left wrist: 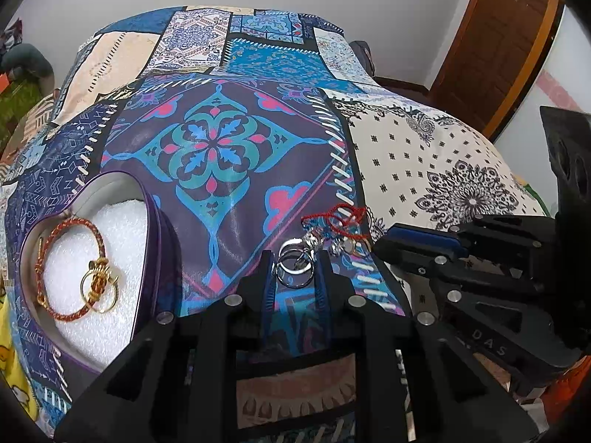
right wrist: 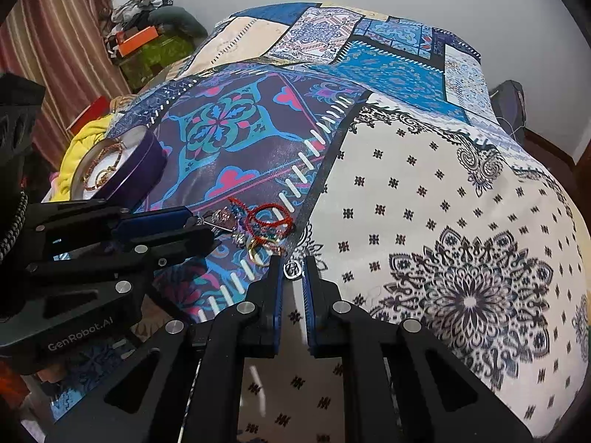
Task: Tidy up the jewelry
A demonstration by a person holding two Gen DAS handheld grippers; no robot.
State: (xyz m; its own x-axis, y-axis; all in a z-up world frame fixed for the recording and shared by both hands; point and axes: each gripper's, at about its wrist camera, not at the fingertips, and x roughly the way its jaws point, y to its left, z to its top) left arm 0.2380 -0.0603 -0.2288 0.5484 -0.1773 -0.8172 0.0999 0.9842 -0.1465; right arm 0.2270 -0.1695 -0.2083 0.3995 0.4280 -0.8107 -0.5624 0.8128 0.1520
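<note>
A purple heart-shaped box (left wrist: 162,243) with white foam holds an orange braided bracelet (left wrist: 55,258) and gold rings (left wrist: 99,284); it also shows in the right wrist view (right wrist: 140,162). A jewelry pile lies on the bedspread: a red cord bracelet (left wrist: 340,217), silver rings (left wrist: 295,262), a gold ring (right wrist: 258,251). My left gripper (left wrist: 295,269) is narrowed around the silver rings, which sit between its fingertips. My right gripper (right wrist: 293,271) is shut on a small silver ring (right wrist: 292,270) at its tips, just right of the pile.
A patchwork bedspread (left wrist: 229,147) covers the bed. The right gripper's body (left wrist: 480,258) lies close beside the left one. A wooden door (left wrist: 509,37) stands at the right. Clutter, an orange box (right wrist: 136,44) and a yellow cloth (right wrist: 81,140) lie at the bed's left.
</note>
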